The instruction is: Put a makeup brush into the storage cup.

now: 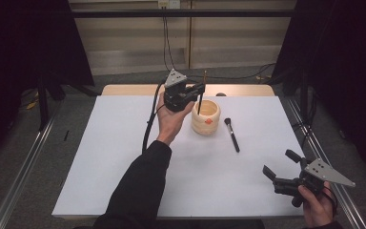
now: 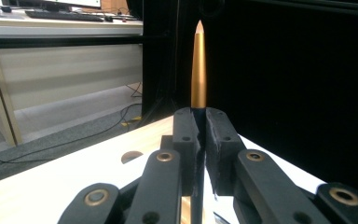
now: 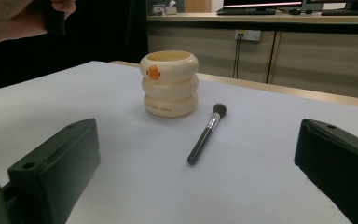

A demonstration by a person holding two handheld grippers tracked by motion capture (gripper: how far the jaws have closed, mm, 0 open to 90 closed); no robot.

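Brushwork: our left gripper (image 1: 196, 91) clamps the gold-tipped brush (image 1: 201, 93) upright over the cream holder (image 1: 206, 117); we lower it straight. Right gripper (image 1: 279, 168), at five o'clock, gapes empty.

This looks like a lab or office test room: black curtains (image 1: 24, 43) flank a metal-framed table (image 1: 124, 143), cables (image 1: 167, 38) run across grey carpet, and desks with a keyboard (image 2: 63, 15) and monitors (image 3: 261, 3) stand behind.
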